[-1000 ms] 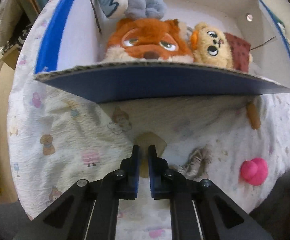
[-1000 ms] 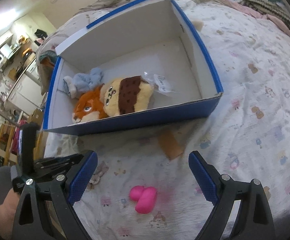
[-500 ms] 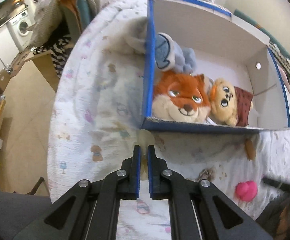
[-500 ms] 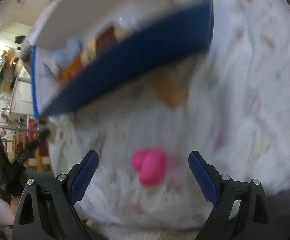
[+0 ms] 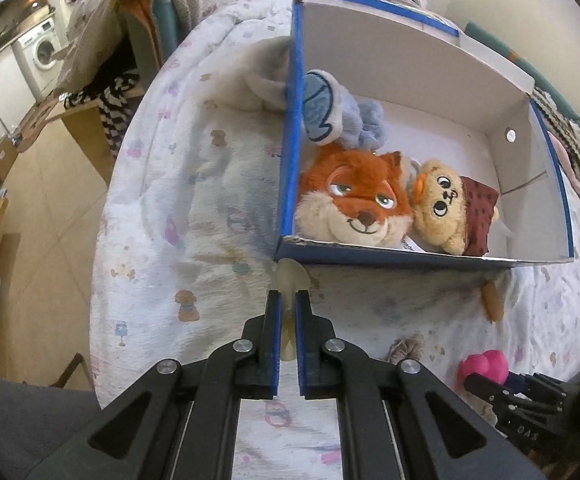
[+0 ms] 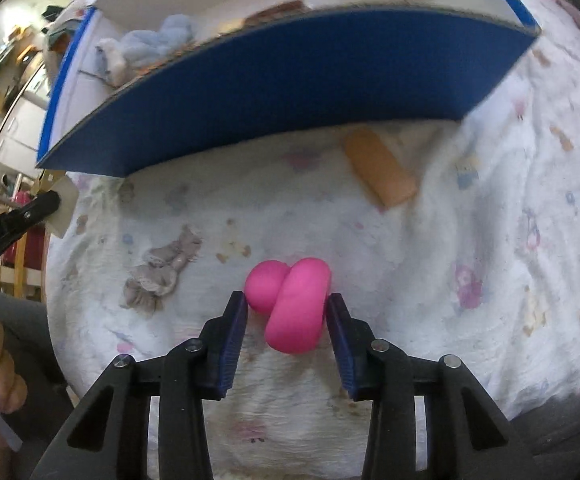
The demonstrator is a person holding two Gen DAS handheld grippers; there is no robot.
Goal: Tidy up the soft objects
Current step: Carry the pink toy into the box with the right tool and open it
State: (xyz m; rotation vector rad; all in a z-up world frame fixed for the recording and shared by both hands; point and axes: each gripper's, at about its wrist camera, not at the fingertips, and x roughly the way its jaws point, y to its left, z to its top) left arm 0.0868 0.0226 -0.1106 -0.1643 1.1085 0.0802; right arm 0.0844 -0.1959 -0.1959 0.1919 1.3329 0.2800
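A blue cardboard box (image 5: 285, 168) with white inside walls stands open on the bed. In it lie three plush toys close together: an orange fox head (image 5: 354, 196) with sleepy eyes, a beige bear (image 5: 442, 208) in a dark red dotted cloth just beside it, and a light blue plush (image 5: 330, 116) that leans over the left wall.

In front of the box, on the bed cover, lies a pink soft toy (image 6: 290, 304) made of two rounded lobes; it sits between the pads of the right hand-held gripper (image 6: 285, 324). Near it lie a small grey rag-like piece (image 6: 161, 272) and an orange oblong soft block (image 6: 378, 168). The left hand-held gripper (image 5: 287, 320) pinches a thin pale cream piece (image 5: 290, 276) just at the box corner.
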